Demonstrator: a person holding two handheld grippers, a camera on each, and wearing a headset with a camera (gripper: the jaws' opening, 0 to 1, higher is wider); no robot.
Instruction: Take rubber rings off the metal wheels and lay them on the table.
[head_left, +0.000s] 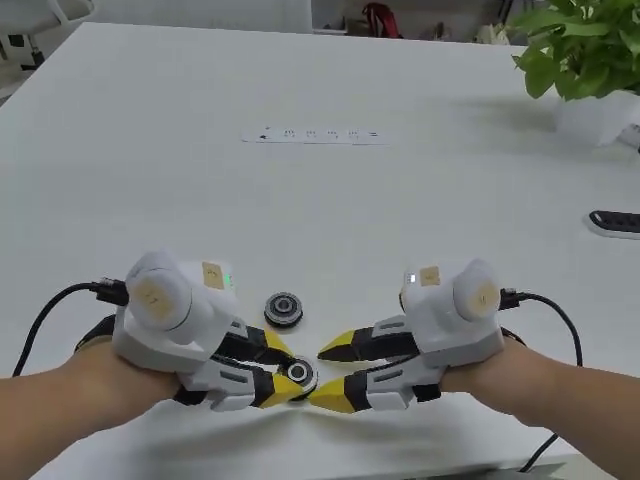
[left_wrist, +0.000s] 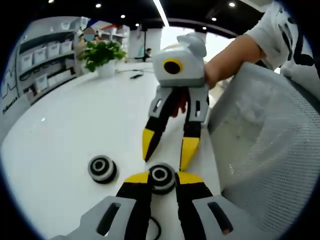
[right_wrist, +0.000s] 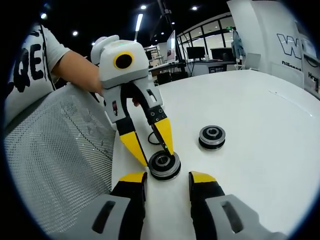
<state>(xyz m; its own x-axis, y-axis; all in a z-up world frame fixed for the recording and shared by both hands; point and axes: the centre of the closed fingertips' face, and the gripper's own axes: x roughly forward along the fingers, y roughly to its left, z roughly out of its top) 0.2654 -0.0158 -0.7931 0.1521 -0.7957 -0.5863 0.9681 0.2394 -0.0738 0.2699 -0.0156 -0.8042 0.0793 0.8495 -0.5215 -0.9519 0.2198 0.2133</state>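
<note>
Right gripper view: near wheel (right_wrist: 164, 164) is silver with a black ring.

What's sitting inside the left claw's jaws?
One small metal wheel, gripped by the left gripper and resting on the white table. Its underside is hidden.

Both the left gripper (head_left: 292, 375) and the right gripper (head_left: 320, 373) have pale grey-white bodies, each with a round yellow disc, and black jaws ending in bright yellow tips. The held wheel (head_left: 298, 374) and the loose wheel (head_left: 283, 309) are silvery metal banded in black. The table (head_left: 300, 200) is plain white, the plant (head_left: 575, 45) leafy green, the chair mesh (left_wrist: 265, 130) light grey.
</note>
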